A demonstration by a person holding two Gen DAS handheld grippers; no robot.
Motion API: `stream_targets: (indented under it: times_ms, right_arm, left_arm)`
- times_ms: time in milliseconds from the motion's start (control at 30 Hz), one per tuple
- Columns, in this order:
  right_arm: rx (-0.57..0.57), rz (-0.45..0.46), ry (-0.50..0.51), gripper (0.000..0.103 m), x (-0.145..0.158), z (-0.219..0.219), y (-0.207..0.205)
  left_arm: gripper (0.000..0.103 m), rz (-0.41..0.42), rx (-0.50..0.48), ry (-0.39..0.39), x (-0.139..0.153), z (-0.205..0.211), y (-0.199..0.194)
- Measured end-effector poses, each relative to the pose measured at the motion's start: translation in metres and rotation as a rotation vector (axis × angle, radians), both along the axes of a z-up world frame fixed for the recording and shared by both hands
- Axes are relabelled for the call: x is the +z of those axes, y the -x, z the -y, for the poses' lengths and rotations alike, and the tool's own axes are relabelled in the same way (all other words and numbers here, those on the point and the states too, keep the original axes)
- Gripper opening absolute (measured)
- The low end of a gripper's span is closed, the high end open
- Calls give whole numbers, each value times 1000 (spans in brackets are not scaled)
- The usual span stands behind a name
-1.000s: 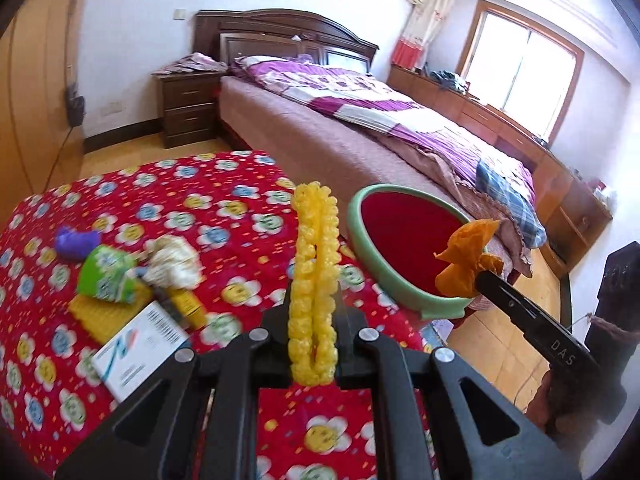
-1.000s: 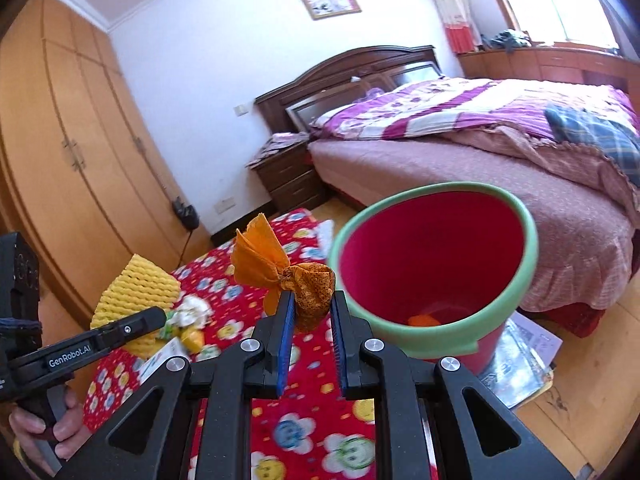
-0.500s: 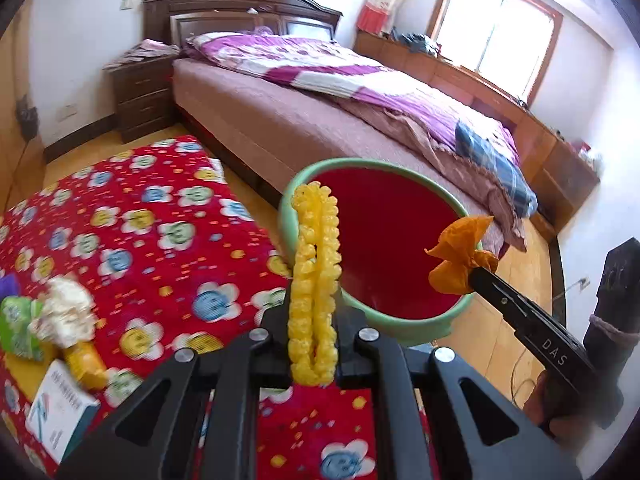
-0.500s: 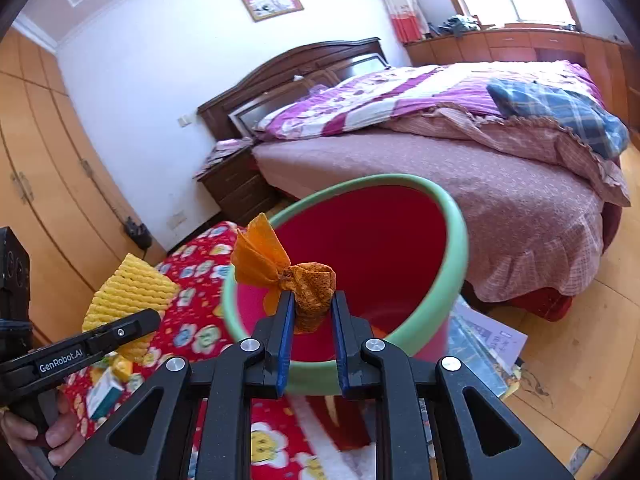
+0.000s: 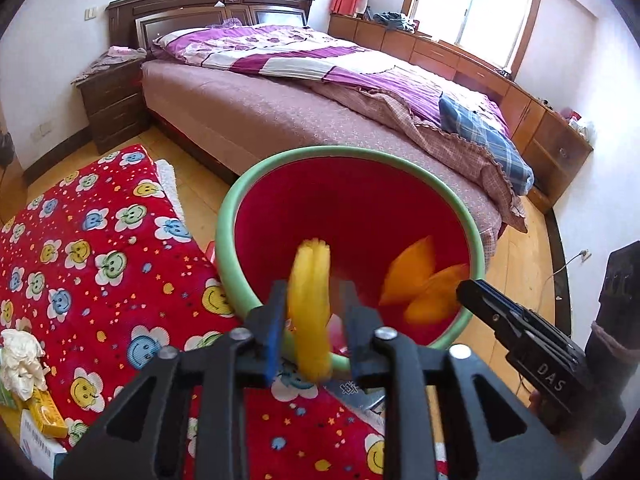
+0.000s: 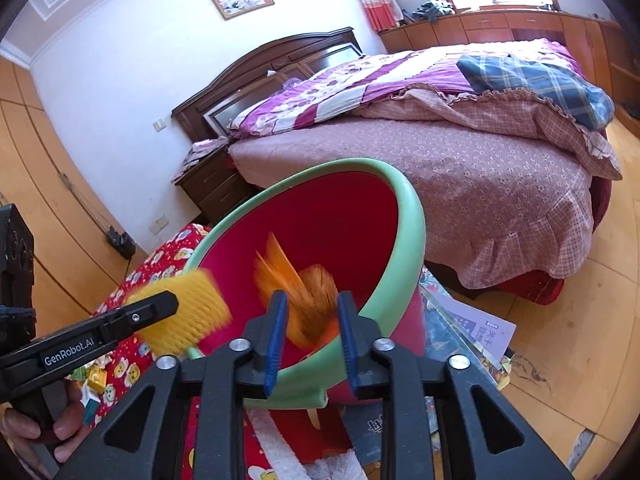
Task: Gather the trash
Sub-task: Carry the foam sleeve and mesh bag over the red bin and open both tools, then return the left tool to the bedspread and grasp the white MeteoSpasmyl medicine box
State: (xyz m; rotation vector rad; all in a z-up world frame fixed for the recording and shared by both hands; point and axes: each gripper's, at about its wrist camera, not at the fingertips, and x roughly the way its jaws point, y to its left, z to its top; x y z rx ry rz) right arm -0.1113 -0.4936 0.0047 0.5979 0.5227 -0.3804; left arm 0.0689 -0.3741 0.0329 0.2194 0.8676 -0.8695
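home bedroom, bed, nightstand

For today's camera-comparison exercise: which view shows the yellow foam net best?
The right wrist view: the yellow foam net shows its broad meshed side there, though blurred. The left wrist view shows it edge-on, a narrow strip between the left tool's opened jaws.

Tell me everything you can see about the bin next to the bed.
The bin is a round plastic bucket, red inside and out, with a thick pale green rim. It stands open and lidless, between the red flowered cloth and the bed, with papers at its foot. Motion-blurred orange trash shows against its inside wall. The left gripper, open, has yellow foam net between its fingers by the near rim.
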Motion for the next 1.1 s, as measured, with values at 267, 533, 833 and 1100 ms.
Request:
stream_targets:
  times_ms: [267, 533, 833, 1100]
  right_arm:
    - [5, 4, 11, 33, 4, -5, 2]
    - [13, 12, 31, 46, 16, -20, 5]
    - [44, 9, 32, 62, 23, -43, 8]
    - [91, 11, 49, 63, 31, -67, 7]
  left_arm:
    - [29, -7, 27, -10, -2, -7, 1]
    - [35, -23, 74, 6, 5, -34, 2]
    - [38, -11, 151, 10, 15, -81, 5]
    - [46, 11, 232, -1, 20, -129, 8]
